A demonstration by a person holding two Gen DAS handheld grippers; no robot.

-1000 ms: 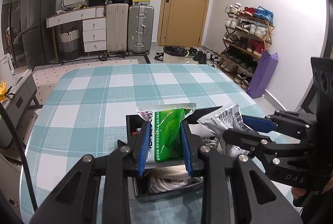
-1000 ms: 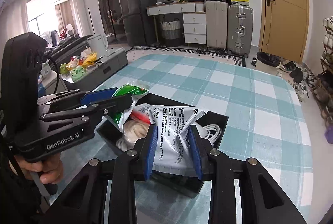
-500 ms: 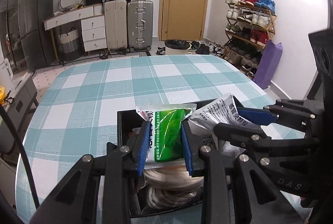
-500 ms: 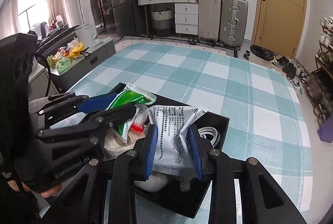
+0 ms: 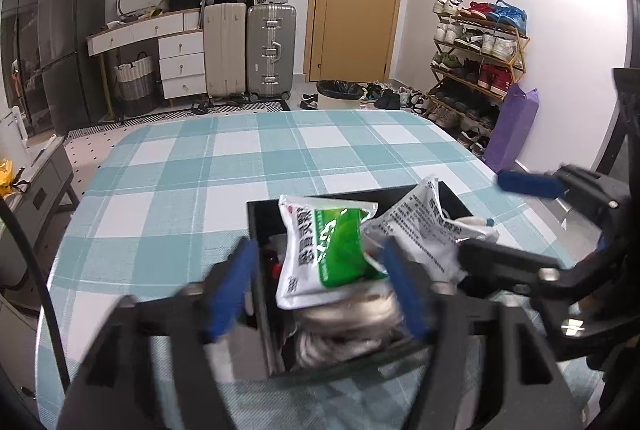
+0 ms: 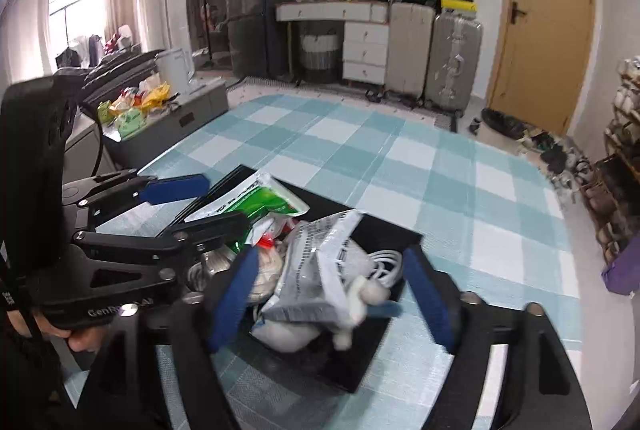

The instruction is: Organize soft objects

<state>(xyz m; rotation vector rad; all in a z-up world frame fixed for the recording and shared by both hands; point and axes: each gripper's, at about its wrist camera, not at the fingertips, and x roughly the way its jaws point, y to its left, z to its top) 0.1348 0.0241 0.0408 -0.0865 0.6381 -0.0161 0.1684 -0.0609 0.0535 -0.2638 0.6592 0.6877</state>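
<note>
Both grippers, left (image 5: 320,286) and right (image 6: 332,298), have just sprung their jaws apart, pads clear of the packets. Green packet (image 5: 332,250) lies in the black box (image 5: 256,230), grey packet (image 6: 316,270) at its 3 o'clock.

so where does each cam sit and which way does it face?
Left wrist: on the left gripper, facing the black box and green-and-white packet; right gripper at right edge.
Right wrist: on the right gripper, over the grey printed packet; left gripper and a hand at left.
Shared: box, both packets, checked tablecloth.
</note>
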